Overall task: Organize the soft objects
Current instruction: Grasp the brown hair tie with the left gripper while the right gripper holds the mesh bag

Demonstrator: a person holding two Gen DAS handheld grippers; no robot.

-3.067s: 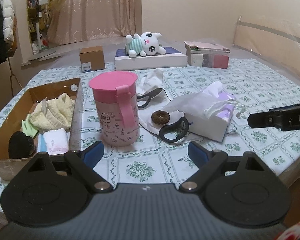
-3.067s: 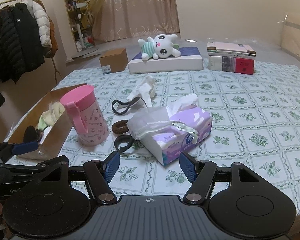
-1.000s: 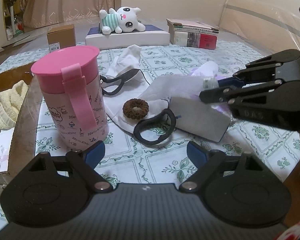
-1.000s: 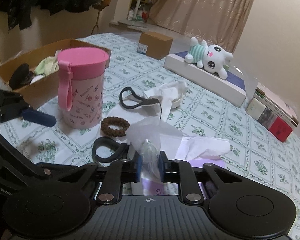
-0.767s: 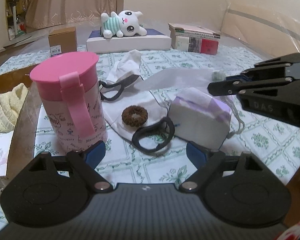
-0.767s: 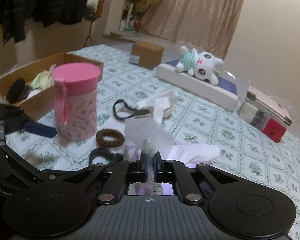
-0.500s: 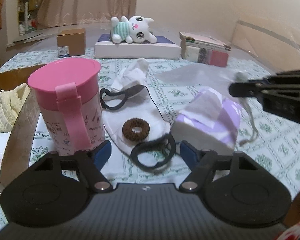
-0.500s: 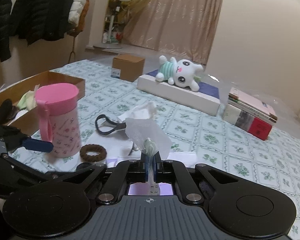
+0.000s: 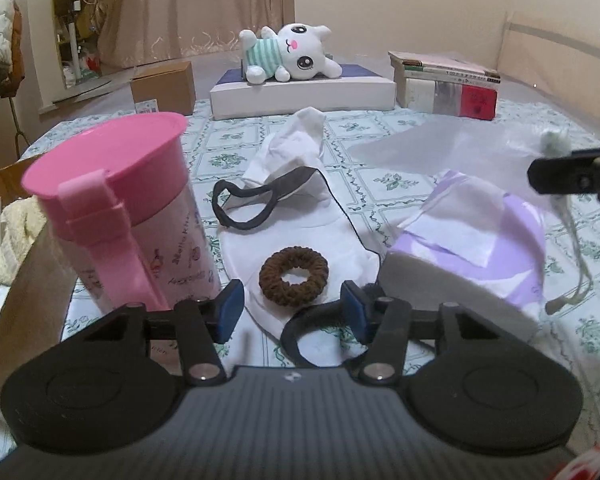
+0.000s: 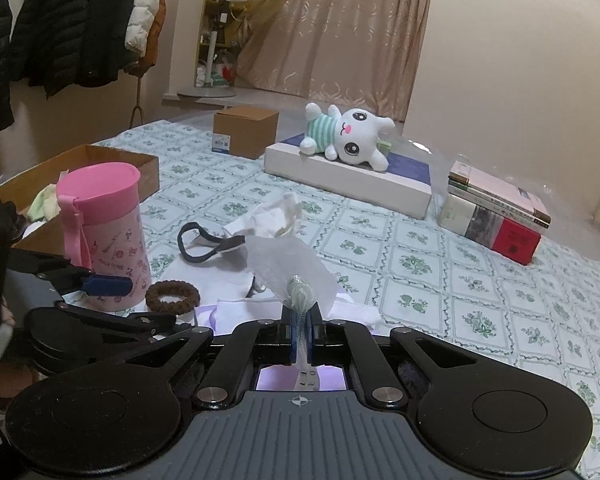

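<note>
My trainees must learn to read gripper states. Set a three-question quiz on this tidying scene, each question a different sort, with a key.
1. True or false: the right gripper is shut on the mesh bag.
2. What lies just ahead of the open left gripper?
A. the plush rabbit
B. the brown hair tie
C. the books
3. Fill in: the tissue pack under the bag is mostly ____ in colour.

Key: 1 true; 2 B; 3 purple.
</note>
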